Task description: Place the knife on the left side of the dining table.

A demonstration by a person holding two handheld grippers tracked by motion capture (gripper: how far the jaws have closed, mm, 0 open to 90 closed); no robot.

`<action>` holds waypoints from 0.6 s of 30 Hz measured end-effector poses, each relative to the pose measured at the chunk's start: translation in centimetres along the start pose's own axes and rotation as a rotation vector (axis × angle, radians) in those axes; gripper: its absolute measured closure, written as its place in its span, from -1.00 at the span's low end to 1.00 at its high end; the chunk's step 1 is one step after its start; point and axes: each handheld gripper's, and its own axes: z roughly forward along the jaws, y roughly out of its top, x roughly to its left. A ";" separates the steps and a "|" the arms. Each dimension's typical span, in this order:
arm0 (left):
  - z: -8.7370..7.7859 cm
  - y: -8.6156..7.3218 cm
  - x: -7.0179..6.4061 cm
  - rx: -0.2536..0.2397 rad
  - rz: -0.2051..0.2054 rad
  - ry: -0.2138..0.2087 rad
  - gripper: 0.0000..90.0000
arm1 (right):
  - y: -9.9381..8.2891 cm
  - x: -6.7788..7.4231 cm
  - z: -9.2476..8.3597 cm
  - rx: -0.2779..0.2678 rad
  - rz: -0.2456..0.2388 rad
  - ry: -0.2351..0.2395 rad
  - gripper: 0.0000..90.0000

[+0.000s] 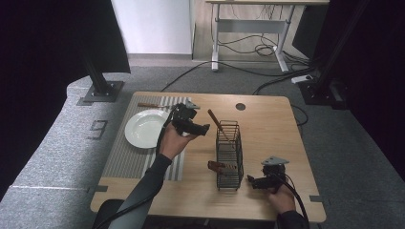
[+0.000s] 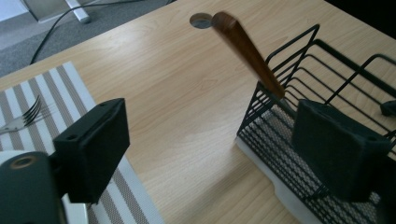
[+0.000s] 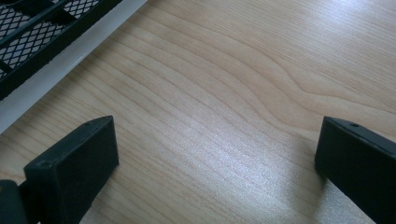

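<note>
Wooden table: wire rack holding a stiff, light, wood-handled utensil just ahead of the left gripper, jaws wide, empty; right gripper beside rack, jaws wide, empty; best gripped mid-handle.

white plate, striped placemat, black wire basket
</note>
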 end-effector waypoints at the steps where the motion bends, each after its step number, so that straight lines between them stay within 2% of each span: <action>1: 0.1 0.2 -0.1 -0.001 0.000 0.000 -0.71 | 0.0 0.0 0.0 0.000 0.000 0.000 -1.00; 11: 1.4 1.9 -0.4 0.001 -0.030 -0.019 -0.57 | 0.0 0.0 0.0 0.000 0.000 0.000 -1.00; 16: 2.0 2.3 -0.3 -0.004 -0.072 -0.054 -0.40 | 0.0 0.0 0.0 0.000 0.001 0.000 -1.00; 18: 2.2 2.5 -0.2 -0.006 -0.101 -0.068 -0.33 | 0.0 0.0 0.0 0.000 0.001 0.000 -1.00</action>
